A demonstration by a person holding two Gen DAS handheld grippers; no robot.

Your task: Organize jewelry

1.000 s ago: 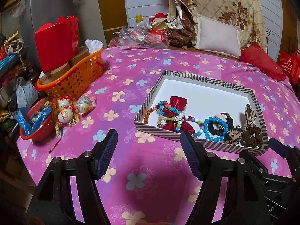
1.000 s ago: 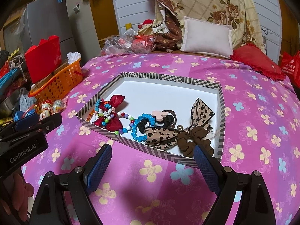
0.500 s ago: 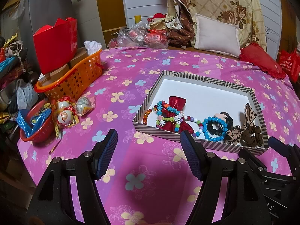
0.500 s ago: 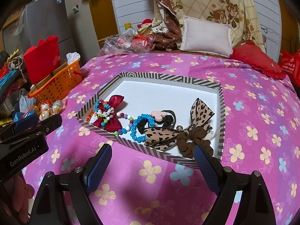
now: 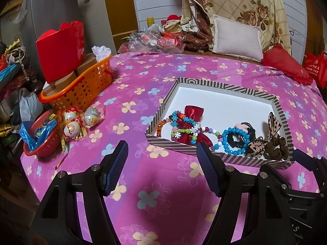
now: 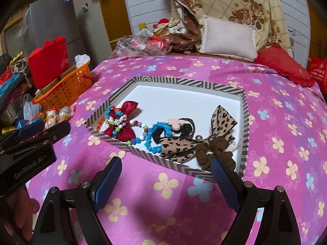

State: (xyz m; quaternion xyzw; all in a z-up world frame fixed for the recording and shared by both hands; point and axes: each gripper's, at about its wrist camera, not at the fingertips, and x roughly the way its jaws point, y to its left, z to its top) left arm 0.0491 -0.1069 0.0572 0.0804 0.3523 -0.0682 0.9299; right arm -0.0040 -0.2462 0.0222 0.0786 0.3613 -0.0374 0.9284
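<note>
The jewelry sits bunched along the near side of the tray (image 6: pixel 244 122), which lies on the flowered spread (image 6: pixel 276 106): a red pouch (image 6: pixel 122 126) at the left with bead strings (image 5: pixel 184 122) draped over and around it, a blue bracelet (image 6: pixel 155 136) beside a black hair tie (image 6: pixel 184 129) with a pink charm, then a leopard bow (image 6: pixel 220 122) touching a brown scrunchie (image 6: pixel 214 149) at the right. The likeliest trouble is snagging: the strings overlap the pouch and each other, so lifting one piece would probably drag its neighbours, or spill beads over the low near rim. The bow's loose tails overlap the bracelet and could trail it out too. A pinch on round beads may also slip. Both tongs hover over the spread just short of the tray, the left gripper (image 5: pixel 162 155) facing the pouch corner and the right gripper (image 6: pixel 166 173) facing the bow, each with jaws wide and holding nothing. An orange basket (image 5: pixel 81 89) and clutter stand well apart at the left edge.
</note>
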